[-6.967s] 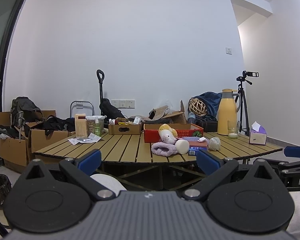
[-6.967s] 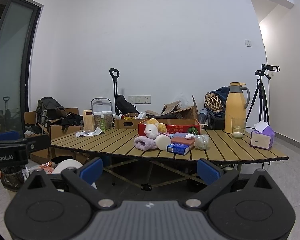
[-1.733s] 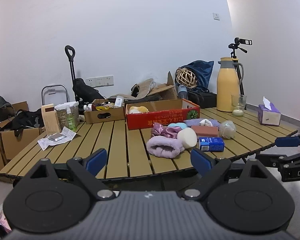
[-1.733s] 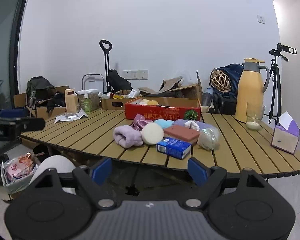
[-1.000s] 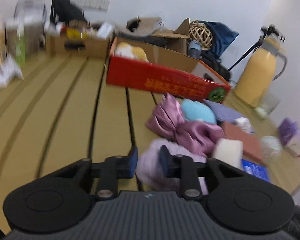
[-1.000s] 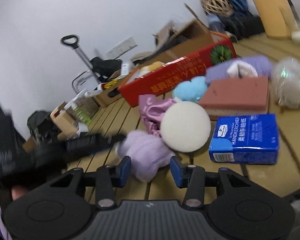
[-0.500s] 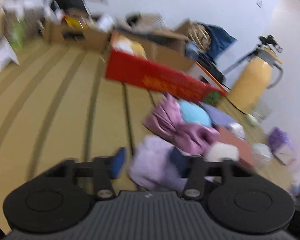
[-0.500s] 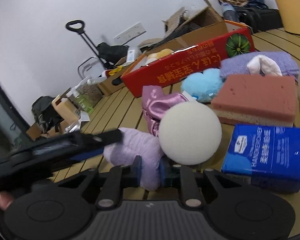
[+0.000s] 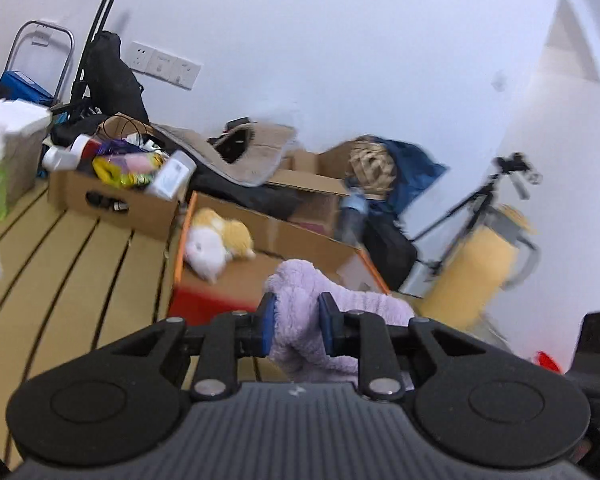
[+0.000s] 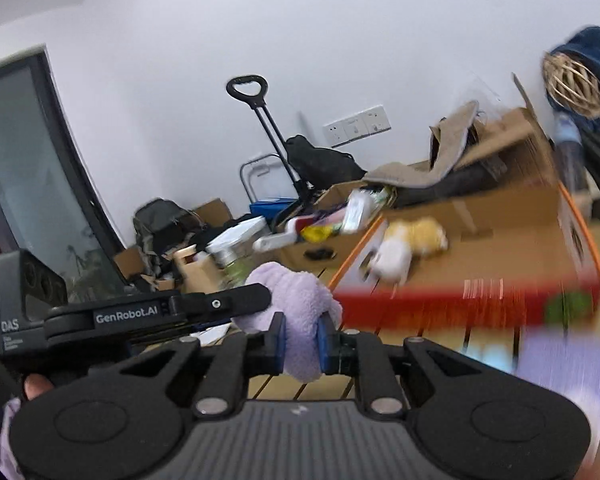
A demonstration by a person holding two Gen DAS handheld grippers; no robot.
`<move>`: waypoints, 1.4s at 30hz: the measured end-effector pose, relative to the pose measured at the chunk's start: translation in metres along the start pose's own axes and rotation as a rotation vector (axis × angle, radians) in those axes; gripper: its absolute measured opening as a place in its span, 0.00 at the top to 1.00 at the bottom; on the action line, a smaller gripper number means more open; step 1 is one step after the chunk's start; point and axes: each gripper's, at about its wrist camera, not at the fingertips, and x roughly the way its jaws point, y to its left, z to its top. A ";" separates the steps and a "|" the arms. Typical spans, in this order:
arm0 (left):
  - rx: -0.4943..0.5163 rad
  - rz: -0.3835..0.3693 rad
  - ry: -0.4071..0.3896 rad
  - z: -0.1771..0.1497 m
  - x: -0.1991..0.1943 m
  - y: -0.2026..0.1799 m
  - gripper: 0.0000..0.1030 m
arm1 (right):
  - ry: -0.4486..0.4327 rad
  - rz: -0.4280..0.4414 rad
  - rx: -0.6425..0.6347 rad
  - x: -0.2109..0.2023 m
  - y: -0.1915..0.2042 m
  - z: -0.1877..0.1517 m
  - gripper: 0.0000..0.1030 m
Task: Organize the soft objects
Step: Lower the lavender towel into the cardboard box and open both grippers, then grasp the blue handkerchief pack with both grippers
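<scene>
Both grippers are shut on the same fluffy lilac cloth [image 9: 300, 312], held in the air in front of the red-sided cardboard box [image 9: 216, 300]. My left gripper [image 9: 296, 326] pinches one end of it; my right gripper [image 10: 300, 344] pinches the other end of the lilac cloth [image 10: 296, 304]. The left gripper's body [image 10: 140, 316] shows at the left of the right wrist view. A white and yellow plush toy [image 9: 216, 244] lies inside the box, also seen in the right wrist view [image 10: 408, 244]. The red box [image 10: 460, 304] is blurred.
A slatted wooden table [image 9: 60, 264] carries a brown box of clutter [image 9: 112, 196] behind the red box. A yellow thermos jug [image 9: 480, 276] and a tripod [image 9: 480, 196] stand at the right. A blurred purple item [image 10: 560, 360] lies at the lower right.
Both grippers closed on the lilac cloth and lifted it off the table. Both views have tilted up and swung toward the red box.
</scene>
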 end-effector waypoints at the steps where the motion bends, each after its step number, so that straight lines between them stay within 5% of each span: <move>1: 0.009 0.039 0.014 0.014 0.022 0.001 0.78 | 0.036 -0.005 0.005 0.023 -0.012 0.020 0.85; 4: -0.007 0.140 0.091 0.042 0.086 0.014 0.78 | 0.139 -0.055 0.037 0.086 -0.049 0.056 0.85; 9: -0.023 0.229 0.200 0.044 0.146 0.037 0.71 | 0.269 -0.128 0.092 0.167 -0.094 0.066 0.85; 12: 0.014 0.237 0.203 0.033 0.143 0.044 0.56 | 0.379 -0.131 0.115 0.197 -0.110 0.044 0.81; 17: 0.031 0.249 0.175 0.040 0.118 0.044 0.56 | 0.391 -0.180 0.042 0.197 -0.102 0.037 0.70; 22: 0.090 0.266 0.103 0.049 0.054 0.023 0.48 | 0.280 -0.207 0.003 0.128 -0.082 0.070 0.59; 27: 0.194 0.271 -0.008 0.023 -0.039 -0.011 0.35 | 0.149 -0.235 -0.066 0.018 -0.037 0.069 0.47; 34: 0.282 0.233 -0.125 -0.092 -0.159 -0.051 0.27 | -0.005 -0.332 -0.304 -0.142 0.038 -0.042 0.26; 42: 0.238 0.139 -0.117 -0.175 -0.220 -0.077 0.26 | -0.063 -0.417 -0.255 -0.237 0.075 -0.157 0.24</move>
